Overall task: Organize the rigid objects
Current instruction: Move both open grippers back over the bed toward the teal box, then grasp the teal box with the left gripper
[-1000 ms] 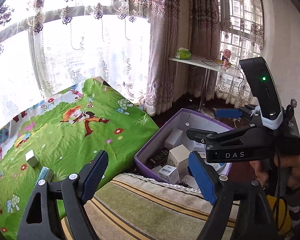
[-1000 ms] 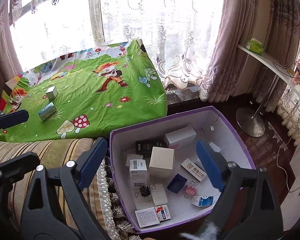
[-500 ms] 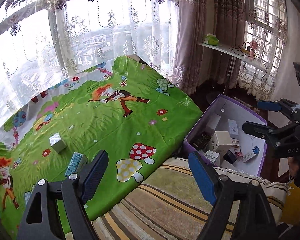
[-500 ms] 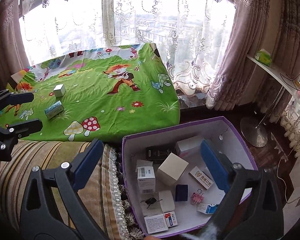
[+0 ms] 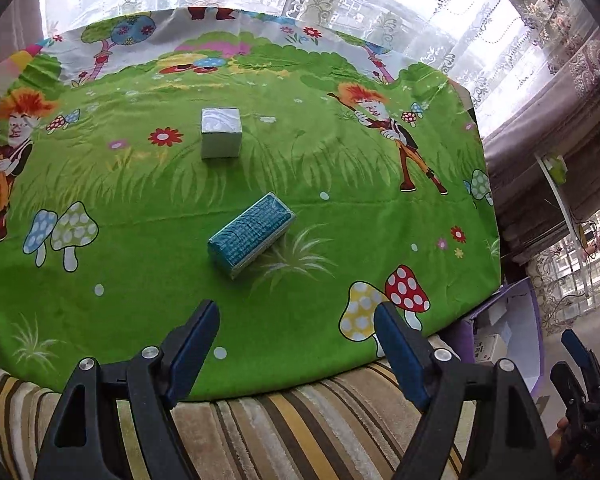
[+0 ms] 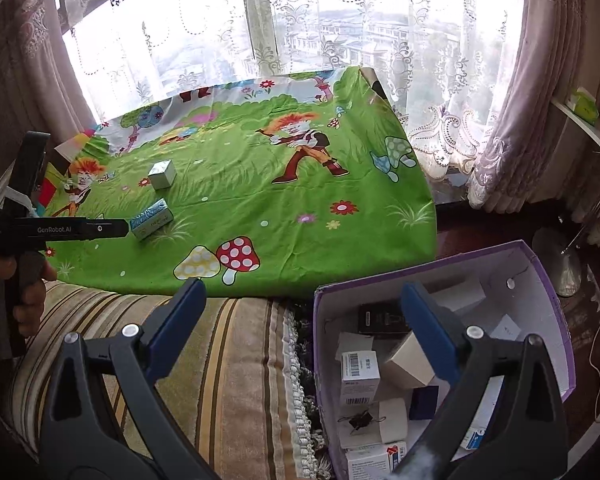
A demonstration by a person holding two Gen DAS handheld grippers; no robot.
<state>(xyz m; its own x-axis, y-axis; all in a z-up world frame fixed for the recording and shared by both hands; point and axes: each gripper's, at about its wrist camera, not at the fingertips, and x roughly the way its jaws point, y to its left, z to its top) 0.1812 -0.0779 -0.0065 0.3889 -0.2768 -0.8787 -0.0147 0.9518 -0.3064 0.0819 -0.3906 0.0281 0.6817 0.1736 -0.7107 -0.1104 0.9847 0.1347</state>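
Observation:
A teal patterned box (image 5: 252,236) lies flat on the green cartoon cloth (image 5: 140,280), with a silver cube box (image 5: 221,132) farther back. My left gripper (image 5: 296,312) hovers just short of the teal box, pointing steeply down. Its jaws are closing with nothing between them. In the right wrist view the teal box (image 6: 152,218) and the cube (image 6: 162,174) sit at the far left. My right gripper (image 6: 302,288) stands open and holds nothing, above the seam between the striped cushion (image 6: 220,360) and the purple box (image 6: 420,268), which holds several small cartons.
A hand (image 6: 24,280) grips the left tool at the left edge. Lace curtains and a window stand behind the cloth. A white shelf (image 6: 588,128) and a round lamp base (image 6: 564,264) are on the right, past the purple box.
The left gripper swung left from the purple box to over the green cloth and tipped downward toward the teal box. The right gripper drifted slightly left, so the purple box sits further right in its view.

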